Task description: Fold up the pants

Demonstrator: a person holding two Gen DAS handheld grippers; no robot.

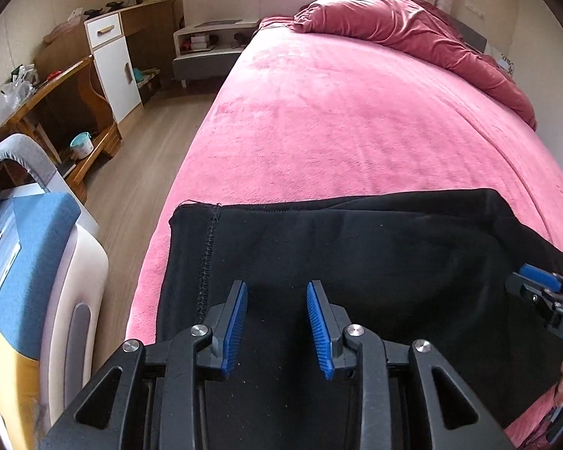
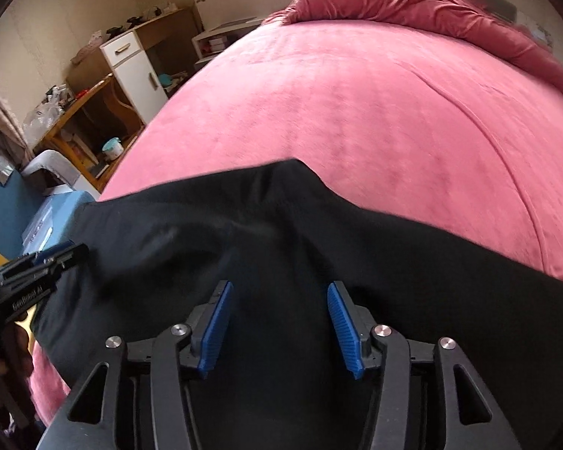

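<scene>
Black pants (image 1: pixel 356 247) lie spread across the near end of a pink bed (image 1: pixel 337 123), with a stitched seam near their left edge. They also fill the lower part of the right wrist view (image 2: pixel 281 232), where one fold rises to a peak. My left gripper (image 1: pixel 277 288) is open just above the pants, its blue pads apart and empty. My right gripper (image 2: pixel 279 287) is open above the pants, pads wide apart and empty. The right gripper also shows at the right edge of the left wrist view (image 1: pixel 540 288). The left gripper shows at the left edge of the right wrist view (image 2: pixel 45 262).
A crumpled red duvet (image 1: pixel 413 33) lies at the head of the bed. Wooden floor (image 1: pixel 157 142) runs along the bed's left side. A wooden desk (image 1: pixel 56 93), a white cabinet (image 1: pixel 112 63) and a blue and white appliance (image 1: pixel 37 262) stand on the left.
</scene>
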